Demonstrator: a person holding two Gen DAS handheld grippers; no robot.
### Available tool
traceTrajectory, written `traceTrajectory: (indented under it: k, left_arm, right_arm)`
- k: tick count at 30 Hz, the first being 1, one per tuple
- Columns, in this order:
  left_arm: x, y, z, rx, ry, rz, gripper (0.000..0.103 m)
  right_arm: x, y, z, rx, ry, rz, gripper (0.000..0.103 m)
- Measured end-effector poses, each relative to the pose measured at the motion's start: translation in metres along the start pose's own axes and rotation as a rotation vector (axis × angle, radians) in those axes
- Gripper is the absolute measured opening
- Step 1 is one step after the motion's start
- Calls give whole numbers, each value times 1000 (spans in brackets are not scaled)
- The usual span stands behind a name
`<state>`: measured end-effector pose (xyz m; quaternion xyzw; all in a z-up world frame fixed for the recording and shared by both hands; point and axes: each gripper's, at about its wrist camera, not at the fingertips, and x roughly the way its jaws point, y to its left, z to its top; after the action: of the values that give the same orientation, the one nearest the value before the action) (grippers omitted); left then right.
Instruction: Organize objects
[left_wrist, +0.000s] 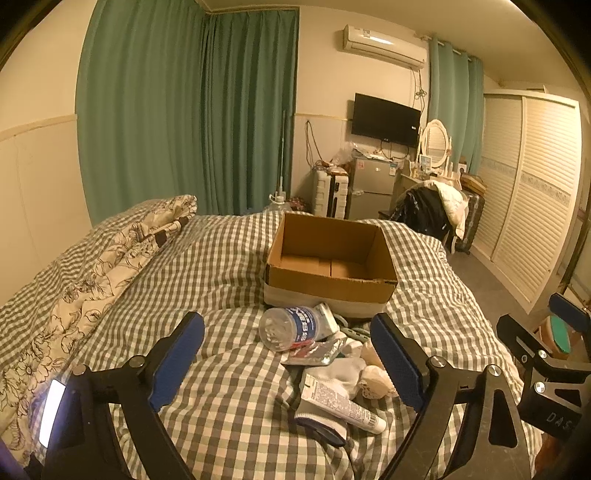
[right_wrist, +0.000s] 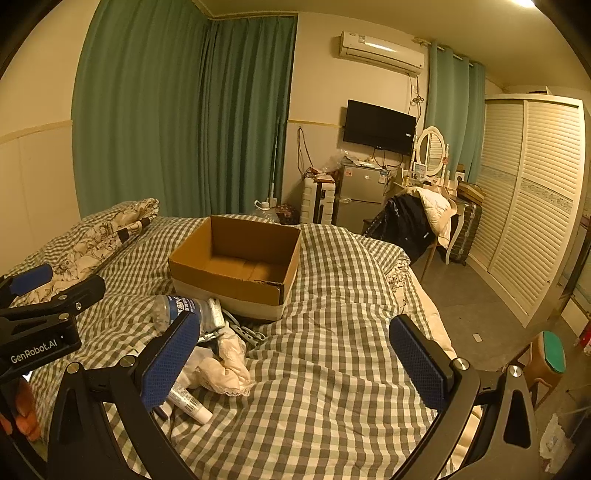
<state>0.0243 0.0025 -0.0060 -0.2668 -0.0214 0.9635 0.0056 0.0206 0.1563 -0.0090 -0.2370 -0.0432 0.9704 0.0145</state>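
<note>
An open, empty cardboard box (left_wrist: 330, 264) stands on the checked bed; it also shows in the right wrist view (right_wrist: 236, 266). In front of it lies a pile: a clear plastic bottle (left_wrist: 290, 326) on its side, a foil packet (left_wrist: 317, 350), a white tube (left_wrist: 341, 404), a white sock (left_wrist: 343, 373) and a crumpled cream cloth (left_wrist: 375, 378). My left gripper (left_wrist: 288, 356) is open and empty, its fingers either side of the pile. My right gripper (right_wrist: 295, 354) is open and empty over bare bedding, right of the bottle (right_wrist: 188, 312), tube (right_wrist: 188, 402) and cloth (right_wrist: 229, 369).
A folded floral quilt (left_wrist: 92, 273) lies along the bed's left side. The bed's right edge drops to the floor, where a green-topped stool (right_wrist: 546, 358) stands. A chair with coats (right_wrist: 413, 218), fridge (right_wrist: 358, 192) and wardrobe (right_wrist: 532, 199) are beyond.
</note>
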Motion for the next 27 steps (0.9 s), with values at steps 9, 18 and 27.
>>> traceTrajectory:
  k: [9, 18, 27]
  left_arm:
    - [34, -4, -27, 25, 134, 2, 93]
    - [82, -21, -61, 59, 265, -46, 82]
    - [79, -25, -59, 65, 252, -112, 21]
  right_arm:
    - [15, -8, -17, -1, 55, -8, 103]
    - [46, -12, -34, 11, 133, 10, 103]
    - [59, -11, -41, 12, 170, 17, 103]
